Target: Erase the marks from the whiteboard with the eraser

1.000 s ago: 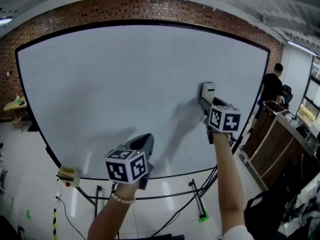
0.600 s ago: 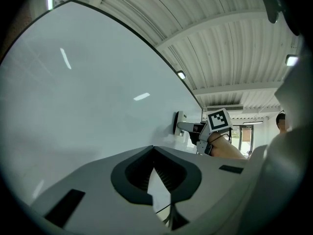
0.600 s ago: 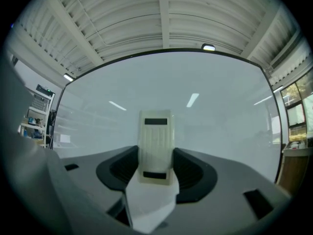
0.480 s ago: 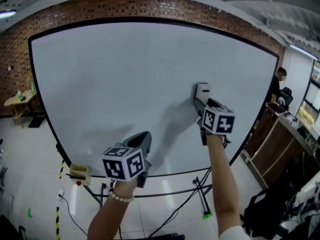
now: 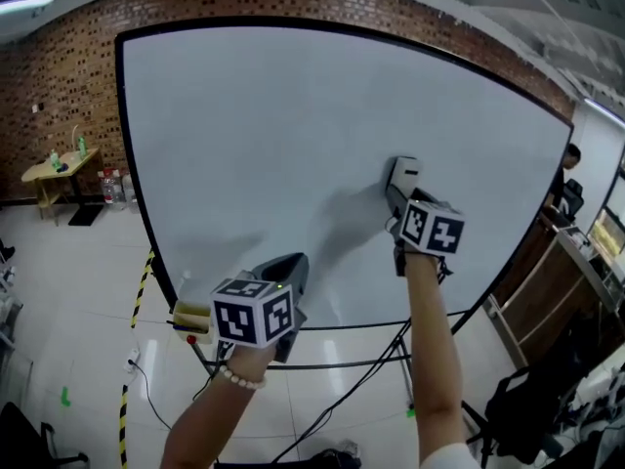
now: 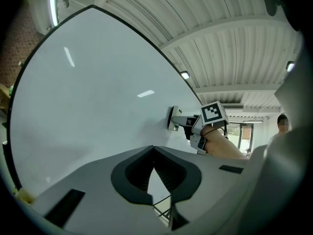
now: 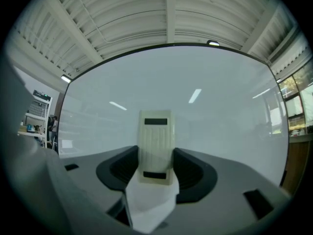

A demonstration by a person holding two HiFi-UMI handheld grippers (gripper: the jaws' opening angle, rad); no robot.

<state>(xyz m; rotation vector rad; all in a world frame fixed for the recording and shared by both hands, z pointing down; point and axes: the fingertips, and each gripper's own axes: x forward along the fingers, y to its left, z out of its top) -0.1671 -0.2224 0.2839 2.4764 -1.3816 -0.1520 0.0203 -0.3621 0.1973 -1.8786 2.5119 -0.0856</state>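
A large whiteboard (image 5: 293, 135) in a black frame stands on a metal stand; I see no marks on its surface. My right gripper (image 5: 401, 189) is shut on a cream eraser (image 5: 402, 173), pressed flat against the board right of centre. In the right gripper view the eraser (image 7: 156, 143) stands upright between the jaws, against the whiteboard (image 7: 220, 116). My left gripper (image 5: 283, 272) hangs near the board's lower edge, shut and empty. Its own view shows the jaws (image 6: 154, 166) closed, with the right gripper and the eraser (image 6: 173, 118) beyond.
A brick wall (image 5: 59, 96) runs behind the board. A small table (image 5: 59, 169) with bottles stands at far left. Yellow-black tape (image 5: 142, 281) and cables lie on the tiled floor. A wooden counter (image 5: 547, 301) and a person (image 5: 566, 189) are at right.
The head view has swung right and the board's left edge shifted toward centre. The right gripper stays pressed on the board with the eraser, at most slightly higher. The left gripper keeps its place.
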